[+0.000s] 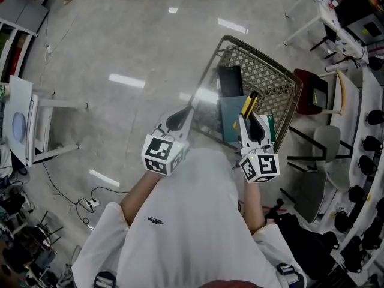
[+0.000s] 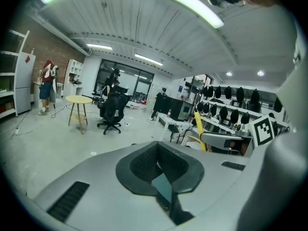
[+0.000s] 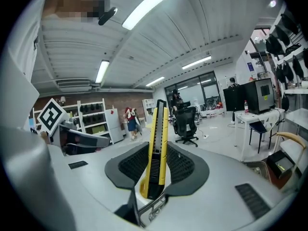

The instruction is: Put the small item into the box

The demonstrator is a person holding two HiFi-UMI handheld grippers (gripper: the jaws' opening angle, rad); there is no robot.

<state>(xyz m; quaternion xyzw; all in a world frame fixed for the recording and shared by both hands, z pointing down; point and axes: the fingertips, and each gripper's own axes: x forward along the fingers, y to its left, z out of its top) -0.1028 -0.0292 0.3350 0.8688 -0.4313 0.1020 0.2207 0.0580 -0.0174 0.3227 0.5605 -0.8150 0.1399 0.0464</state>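
A yellow and black utility knife [image 3: 157,148] stands upright between the pads of my right gripper [image 3: 155,165], which is shut on it. In the head view the knife [image 1: 249,105] sticks out of the right gripper [image 1: 252,122] over the near end of a wire cart [image 1: 267,77]. The cart holds a black box [image 1: 229,80] and a grey-teal box [image 1: 230,120]. My left gripper [image 1: 179,120] is held beside the cart's left rim, shut with nothing in it. Its dark pads [image 2: 144,163] meet in the left gripper view, where the knife [image 2: 198,129] also shows at the right.
A red chair [image 1: 312,92] and grey chairs [image 1: 327,143] stand right of the cart. A white table [image 1: 21,122] is at the left, with cables and a power strip [image 1: 91,204] on the floor. Farther off stand an office chair [image 2: 112,111] and a round table [image 2: 78,100].
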